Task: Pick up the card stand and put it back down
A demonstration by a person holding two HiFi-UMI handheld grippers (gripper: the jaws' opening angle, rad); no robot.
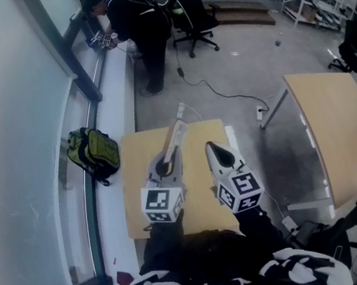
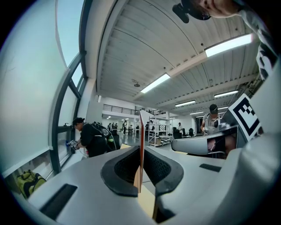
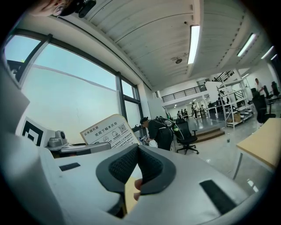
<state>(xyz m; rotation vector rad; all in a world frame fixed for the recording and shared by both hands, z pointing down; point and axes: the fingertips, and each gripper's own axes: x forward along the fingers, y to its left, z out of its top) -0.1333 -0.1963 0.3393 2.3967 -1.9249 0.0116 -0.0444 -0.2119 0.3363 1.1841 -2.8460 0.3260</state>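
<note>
Right now we are holding the stand (image 1: pixel 176 134) in the left gripper (image 1: pixel 166 162), whose jaws are clamping flat on its thin panel. In the left gripper view the stand is showing edge-on, a narrow strip rising straight out from between the pads. From the head view its long axis is running away from us, in line with the jaws and leaning a little to the right, so its far end is hanging over the far edge of the table (image 1: pixel 137 198). We are judging it to be off the tabletop, though from above we cannot tell how high.

The right gripper (image 1: pixel 214 149) is hovering just beside the left one, on the stand's right and not touching it. Its jaws are pressed together with nothing of the task between them. In its own view the stand's printed face is showing up and to the left.

So the left hand alone is carrying the stand, and the table is lying directly beneath it. As we judge it, the coming move is a straight lowering with that hand, keeping the panel's line steady so it is settling on wood and not past the far edge. Which end is its foot we cannot tell.
</note>
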